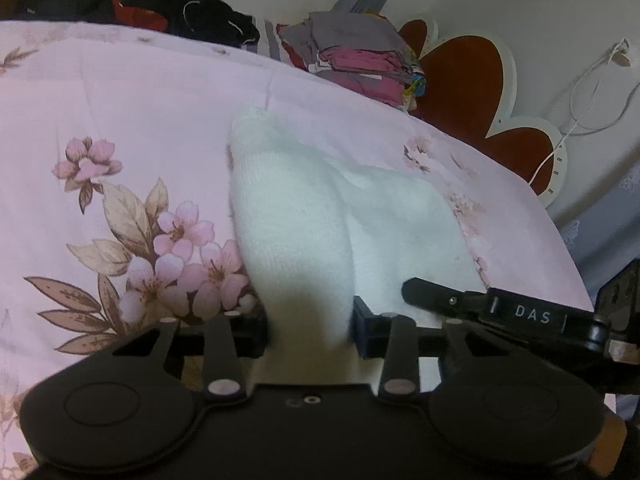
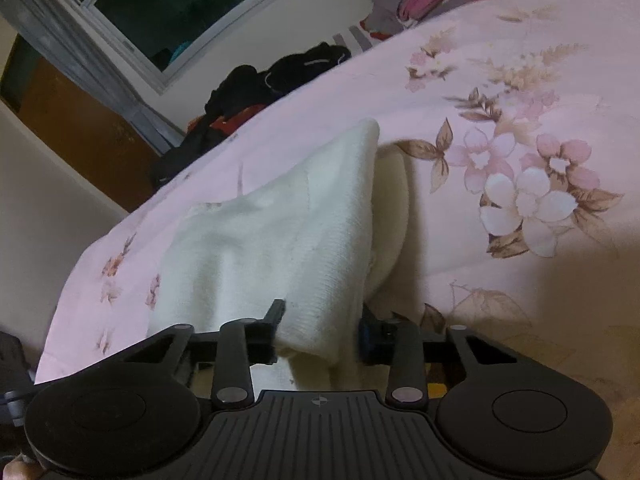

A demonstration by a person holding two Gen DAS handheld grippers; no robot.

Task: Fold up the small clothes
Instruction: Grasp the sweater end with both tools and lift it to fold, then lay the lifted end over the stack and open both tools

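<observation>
A small white knitted garment (image 1: 304,216) lies on the pink flowered bedsheet (image 1: 120,100), with one end raised toward the camera. My left gripper (image 1: 310,330) is shut on that near end, and the cloth fills the gap between its fingers. In the right wrist view the same white garment (image 2: 280,232) rises off the sheet (image 2: 500,80) in a fold. My right gripper (image 2: 320,332) is shut on its near edge. One black finger of the right gripper (image 1: 432,294) shows at the right of the left wrist view, resting over the garment.
A stack of folded pink and grey clothes (image 1: 360,56) sits at the far side of the bed. A heap of black clothes (image 1: 180,8) lies at the far left. A red heart-shaped board (image 1: 468,80) and a white cable (image 1: 592,92) stand past the bed's right edge.
</observation>
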